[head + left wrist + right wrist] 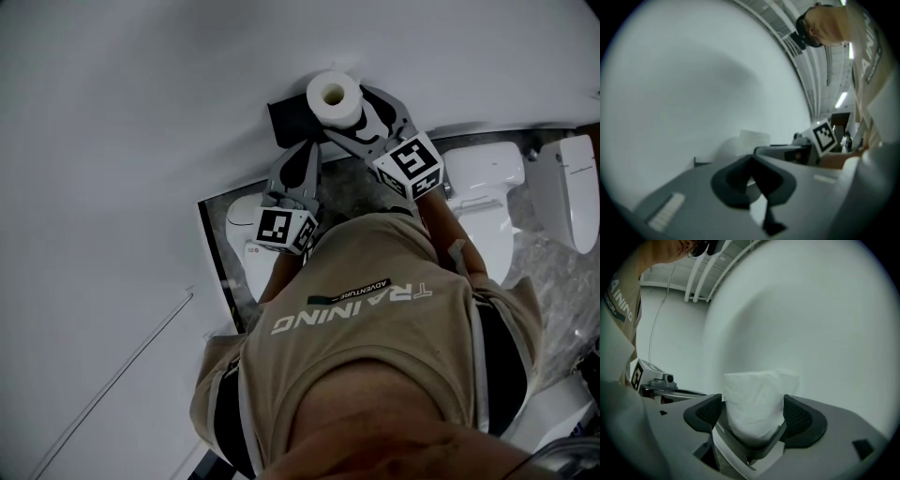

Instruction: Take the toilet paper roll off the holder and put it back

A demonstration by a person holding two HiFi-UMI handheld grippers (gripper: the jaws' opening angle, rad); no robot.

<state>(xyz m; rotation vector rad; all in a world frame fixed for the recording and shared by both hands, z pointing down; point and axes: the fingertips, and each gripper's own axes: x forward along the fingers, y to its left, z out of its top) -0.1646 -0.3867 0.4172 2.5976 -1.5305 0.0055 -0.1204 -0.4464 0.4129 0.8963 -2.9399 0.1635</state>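
At the back, wall (141, 141): a white surface is seen filling most of the head view and the background of both gripper views.
Person: a tan shirt (375, 319) with white lettering is seen from above, low in the head view.
Floor (539, 262): grey marbled flooring is shown at the foot of the wall.
Toilets: one white toilet (483, 183) is set on the floor to the right of the grippers. A second white fixture (567, 187) is placed just beyond it at the frame edge.
Right gripper (752, 411): its jaws are spread wide and the toilet paper roll (752, 394) is bracketed between them. The ribbed pads (801, 416) are set just beside the roll's sides.
Left gripper (752, 180): its jaws are brought together with nothing between them. In the head view it is shown below and left of the right gripper, pointed towards the wall.
Toilet paper roll: from above it is seen end-on, with the core hole visible, close against the wall and touching the holder (286, 122). Whether it is seated on the holder cannot be told.
Holder: a black bracket is fixed to the wall, just left of the roll.
Marker cubes: one is carried on each gripper, right (410, 164) and left (281, 228).
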